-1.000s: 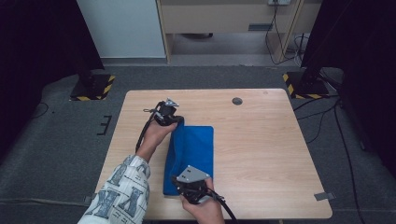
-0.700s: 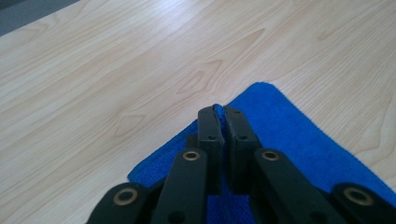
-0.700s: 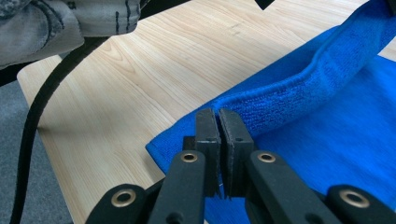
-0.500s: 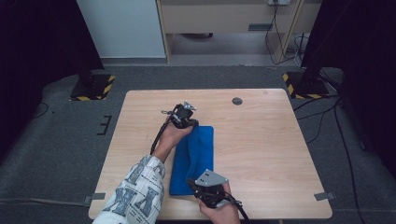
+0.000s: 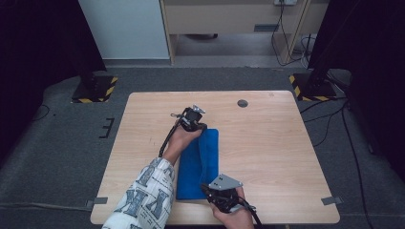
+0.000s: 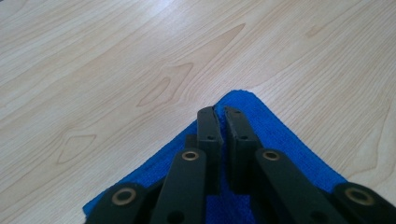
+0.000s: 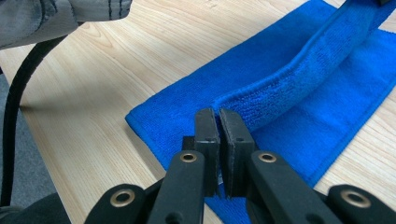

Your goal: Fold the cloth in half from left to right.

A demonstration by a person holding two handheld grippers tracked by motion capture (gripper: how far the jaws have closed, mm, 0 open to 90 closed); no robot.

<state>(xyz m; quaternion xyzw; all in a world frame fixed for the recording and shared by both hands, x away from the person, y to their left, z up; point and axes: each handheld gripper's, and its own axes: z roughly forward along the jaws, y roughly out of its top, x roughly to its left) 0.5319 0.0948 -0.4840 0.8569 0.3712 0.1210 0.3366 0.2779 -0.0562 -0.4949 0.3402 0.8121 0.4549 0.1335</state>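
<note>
On the tabletop [image 5: 267,143], your left claw [image 5: 197,120] pinched the blue towel's [image 5: 196,179] far corner, apparently; your right claw [image 5: 216,191] was clamped on its near edge.

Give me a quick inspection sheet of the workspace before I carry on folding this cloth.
Surface: light wooden table, with a small dark round fitting near its far edge.
Job's things: blue cloth, a long strip partly folded, one edge raised in a ridge over the layer that lies flat.
Clutter: nothing seen.
Grippers: left gripper shut on the cloth's far corner; right gripper shut on the raised edge at the near end.
Cables: black cable trails from the left gripper along the forearm; more cables on the floor at the right.
Surroundings: grey carpet, two stand bases with yellow-black stripes, a pale cabinet beyond the table.
</note>
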